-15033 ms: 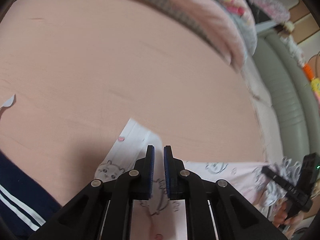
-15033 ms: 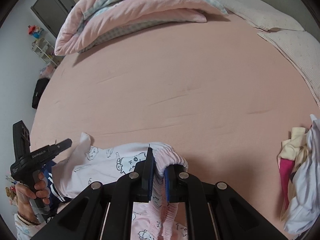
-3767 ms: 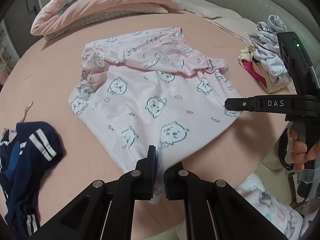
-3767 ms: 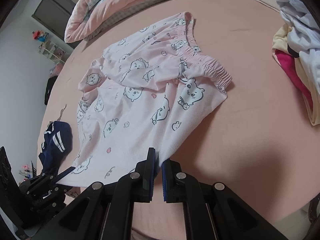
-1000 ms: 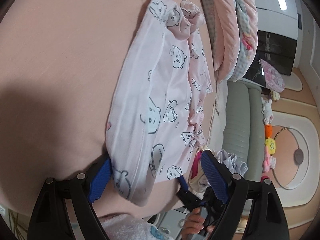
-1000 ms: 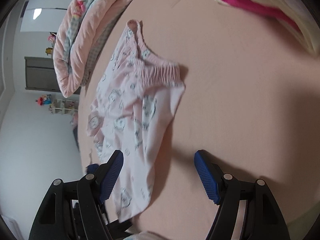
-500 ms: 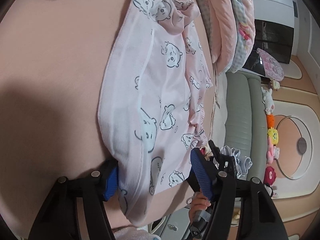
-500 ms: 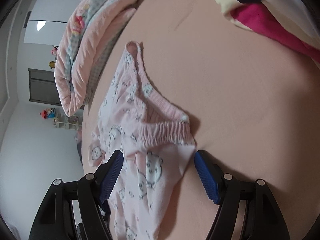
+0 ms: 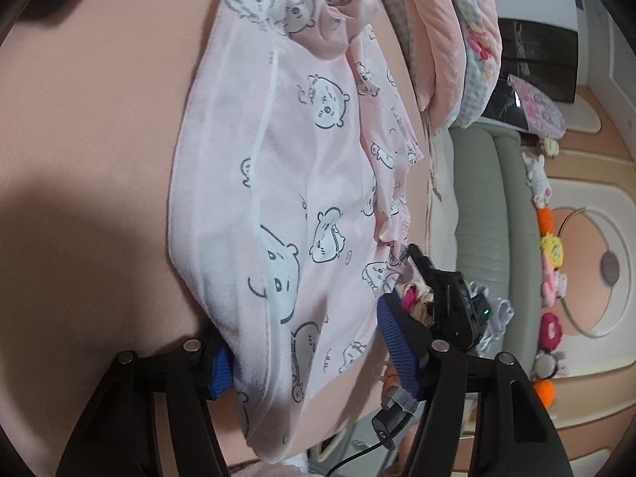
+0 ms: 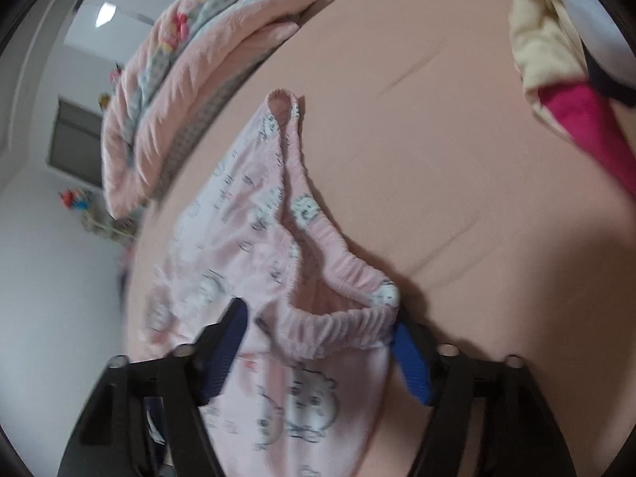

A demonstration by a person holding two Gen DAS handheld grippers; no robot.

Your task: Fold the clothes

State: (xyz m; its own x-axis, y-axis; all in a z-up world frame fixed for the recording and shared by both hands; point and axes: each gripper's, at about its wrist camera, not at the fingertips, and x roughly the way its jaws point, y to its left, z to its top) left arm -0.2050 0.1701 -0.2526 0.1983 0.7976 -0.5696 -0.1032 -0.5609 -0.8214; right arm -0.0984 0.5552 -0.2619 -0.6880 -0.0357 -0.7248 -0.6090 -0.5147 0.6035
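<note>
Pink pyjama bottoms [image 9: 310, 167] printed with white bears lie folded lengthwise on the pink bed sheet [image 9: 87, 151]. My left gripper [image 9: 304, 330] straddles their hem end. Its jaws are closing, the left pad against the cloth's folded edge, the right pad just beside the other edge. In the right wrist view the gathered waistband [image 10: 338, 318] sits between the fingers of my right gripper [image 10: 318, 318]. These jaws are closing too, with a small gap at the left pad. The right gripper's black body [image 9: 453, 302] shows past the hem.
A folded pink and checked quilt [image 10: 190, 91] lies along the far side of the bed. A pile of cream, magenta and white clothes [image 10: 568, 79] sits at the right. Grey padded headboard [image 9: 477, 206] and soft toys [image 9: 552, 254] stand beyond the bed edge.
Both pairs of jaws have narrowed around the pyjama bottoms. The right gripper has moved up to the waistband, which now lies between its fingers. The left gripper has rolled slightly.
</note>
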